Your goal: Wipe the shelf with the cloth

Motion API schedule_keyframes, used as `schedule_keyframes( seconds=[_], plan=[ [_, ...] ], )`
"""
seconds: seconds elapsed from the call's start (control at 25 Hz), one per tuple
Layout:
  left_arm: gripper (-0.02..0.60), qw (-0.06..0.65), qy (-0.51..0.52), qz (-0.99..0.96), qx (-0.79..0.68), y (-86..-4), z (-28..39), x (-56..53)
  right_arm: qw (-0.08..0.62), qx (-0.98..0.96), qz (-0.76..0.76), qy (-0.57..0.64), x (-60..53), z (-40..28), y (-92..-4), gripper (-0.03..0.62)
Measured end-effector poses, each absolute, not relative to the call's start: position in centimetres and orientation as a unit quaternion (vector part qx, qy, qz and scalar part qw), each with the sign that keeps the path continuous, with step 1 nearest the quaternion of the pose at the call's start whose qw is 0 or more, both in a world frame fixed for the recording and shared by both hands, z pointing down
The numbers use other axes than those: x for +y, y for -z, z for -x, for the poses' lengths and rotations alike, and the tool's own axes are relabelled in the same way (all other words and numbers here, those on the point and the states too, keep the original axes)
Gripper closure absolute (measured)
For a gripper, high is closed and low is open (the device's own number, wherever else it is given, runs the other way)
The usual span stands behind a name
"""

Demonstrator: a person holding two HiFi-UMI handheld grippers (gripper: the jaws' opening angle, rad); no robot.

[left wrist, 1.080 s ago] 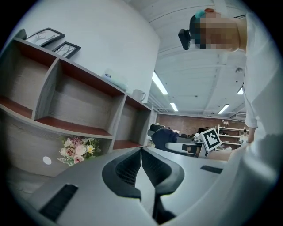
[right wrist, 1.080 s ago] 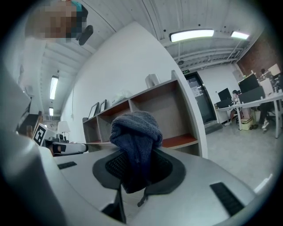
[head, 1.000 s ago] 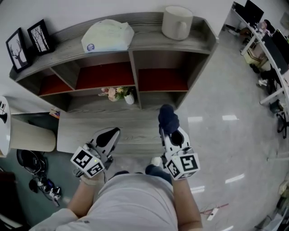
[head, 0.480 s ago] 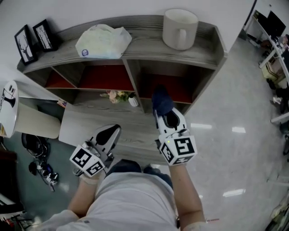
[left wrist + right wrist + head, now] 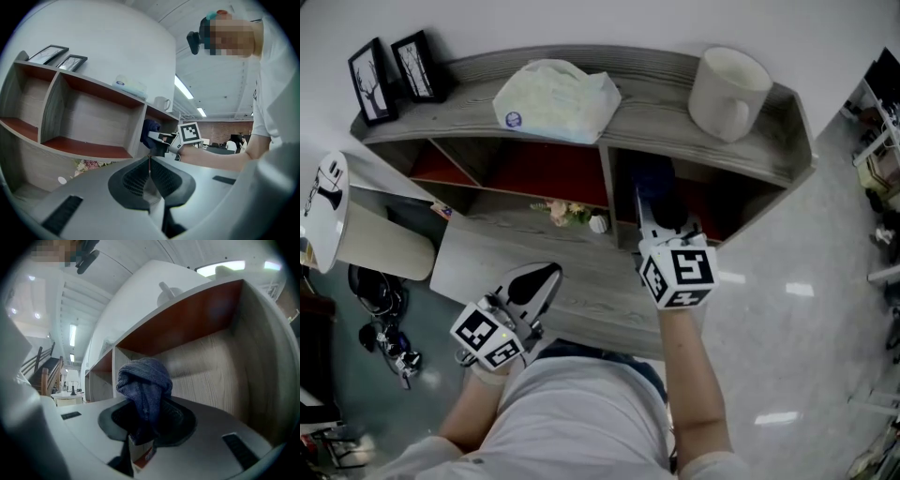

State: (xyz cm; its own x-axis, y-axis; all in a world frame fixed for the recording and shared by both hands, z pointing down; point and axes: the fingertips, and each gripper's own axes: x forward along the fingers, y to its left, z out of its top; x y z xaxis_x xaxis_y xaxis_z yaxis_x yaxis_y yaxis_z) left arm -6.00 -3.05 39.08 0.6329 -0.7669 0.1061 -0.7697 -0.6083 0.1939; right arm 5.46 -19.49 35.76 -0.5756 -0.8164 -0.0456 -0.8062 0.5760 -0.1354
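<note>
The dark blue cloth [image 5: 145,383] is clenched between the jaws of the right gripper [image 5: 143,437], bunched up above them. From the head view, the right gripper [image 5: 659,214] is held at the front edge of the right-hand compartment of the shelf [image 5: 656,103], with the cloth [image 5: 651,178] just inside, in shadow. The divider wall [image 5: 607,197] stands close at 9 o'clock of the cloth. More room is left at 3 o'clock, out to the outer side wall [image 5: 764,199]. In the right gripper view a red panel [image 5: 187,319] lies at 12 o'clock, and the wood-grain back wall [image 5: 211,366] is seen beyond, apart from the cloth.

On the top board, a white mug [image 5: 728,81] is set at 1 o'clock of the cloth and a pale packet [image 5: 555,98] at 10 o'clock. Two picture frames [image 5: 394,70] are propped at the far left end.

The left gripper [image 5: 534,281] is held low, at 7 o'clock of the right one, over the lower ledge [image 5: 591,277]. Its jaws are pressed together with nothing between them. Open glossy floor [image 5: 806,309] is left at 4 o'clock of the shelf.
</note>
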Motion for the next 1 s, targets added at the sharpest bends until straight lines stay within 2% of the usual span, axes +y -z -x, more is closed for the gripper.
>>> schedule_keyframes(
  seconds=[0.2,0.72,1.0],
  plan=[
    [0.561,0.111,-0.007,-0.893,-0.436,-39.0,7.1,-3.4,0.029,0.874,0.485,-0.001,-23.0,-4.0,-34.7,0.502],
    [0.561,0.124,-0.005,-0.876,-0.465,-39.9,9.3,-3.7,0.041,0.863,0.503,-0.021,-28.5,-3.0,-32.2,0.502],
    [0.561,0.126,-0.006,-0.879,-0.459,-40.2,8.6,-4.3,0.077,0.844,0.530,-0.035,-28.5,-5.2,-30.6,0.502]
  ],
)
